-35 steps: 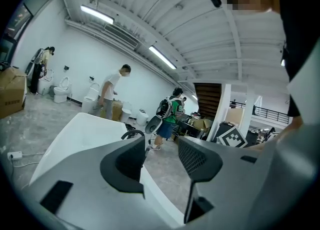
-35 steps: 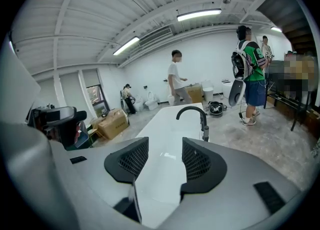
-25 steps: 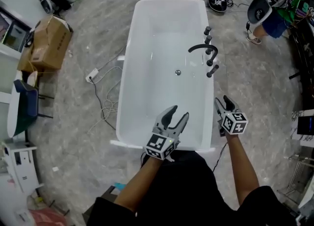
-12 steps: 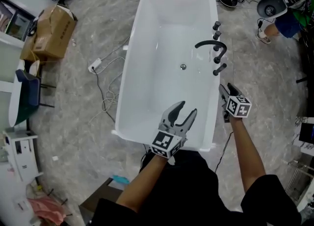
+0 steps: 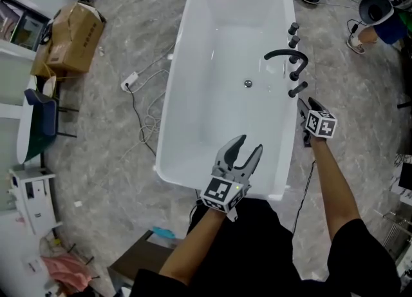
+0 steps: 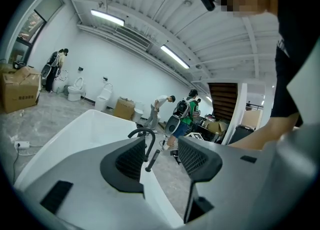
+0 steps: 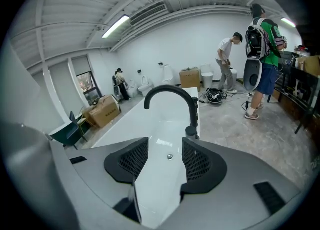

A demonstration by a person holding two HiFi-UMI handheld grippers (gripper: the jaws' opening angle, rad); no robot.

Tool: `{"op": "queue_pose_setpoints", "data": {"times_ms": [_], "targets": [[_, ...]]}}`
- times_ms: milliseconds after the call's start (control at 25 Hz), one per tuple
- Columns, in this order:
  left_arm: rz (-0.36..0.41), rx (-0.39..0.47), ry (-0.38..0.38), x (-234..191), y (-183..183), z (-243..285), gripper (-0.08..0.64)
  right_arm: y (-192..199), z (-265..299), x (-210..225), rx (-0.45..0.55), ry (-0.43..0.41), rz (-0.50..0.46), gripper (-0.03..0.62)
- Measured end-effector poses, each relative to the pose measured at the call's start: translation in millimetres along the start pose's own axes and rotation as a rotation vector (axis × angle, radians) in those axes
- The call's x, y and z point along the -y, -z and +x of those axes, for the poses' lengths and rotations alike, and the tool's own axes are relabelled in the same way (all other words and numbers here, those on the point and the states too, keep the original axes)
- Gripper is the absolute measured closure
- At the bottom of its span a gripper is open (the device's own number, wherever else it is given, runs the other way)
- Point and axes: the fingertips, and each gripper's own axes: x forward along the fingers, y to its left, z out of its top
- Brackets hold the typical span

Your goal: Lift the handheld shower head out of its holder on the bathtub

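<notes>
The white bathtub (image 5: 212, 109) fills the middle of the head view. On its right rim stand a black arched faucet (image 5: 288, 57), its knobs, and the dark stick-like handheld shower head (image 5: 298, 89), tilted in its holder. My right gripper (image 5: 306, 104) is open just short of the shower head, its fingertips a little below it. In the right gripper view the right gripper (image 7: 165, 161) has only tub between its jaws, with the faucet (image 7: 172, 94) ahead. My left gripper (image 5: 249, 145) hangs open over the tub's near end; the left gripper view shows the shower head (image 6: 154, 158) far off between the jaws.
A cardboard box (image 5: 74, 38), a power strip with cable (image 5: 131, 82) and a blue chair (image 5: 38, 125) lie left of the tub. A person (image 5: 380, 12) stands at the far right on the grey marbled floor. More people and toilets show in both gripper views.
My right gripper has moved forward along the tub's right rim, closing up on the shower head. The left gripper has stayed over the near end, still open.
</notes>
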Motion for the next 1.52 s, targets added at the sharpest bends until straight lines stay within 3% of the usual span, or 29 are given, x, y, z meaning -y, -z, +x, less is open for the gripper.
{"op": "queue_pose_setpoints", "data": {"times_ms": [720,1120,1320,1520], "targets": [[-0.043,-0.022,-0.043,-17,38,1,0.376,1,67,47,-0.048,0.088,-0.019,0.41],[-0.089,-0.041,-0.061,-24,67,-4,0.376,1,96,61,-0.052,0.102,-0.045,0.41],[-0.144,-0.006,-0.064,-24,69,-9,0.376,5,110,64,-0.074,0.097,-0.054,0.41],[-0.15,-0.031,-0.081,-26,79,-14,0.376,8,122,71,-0.08,0.109,-0.025,0.41]]}}
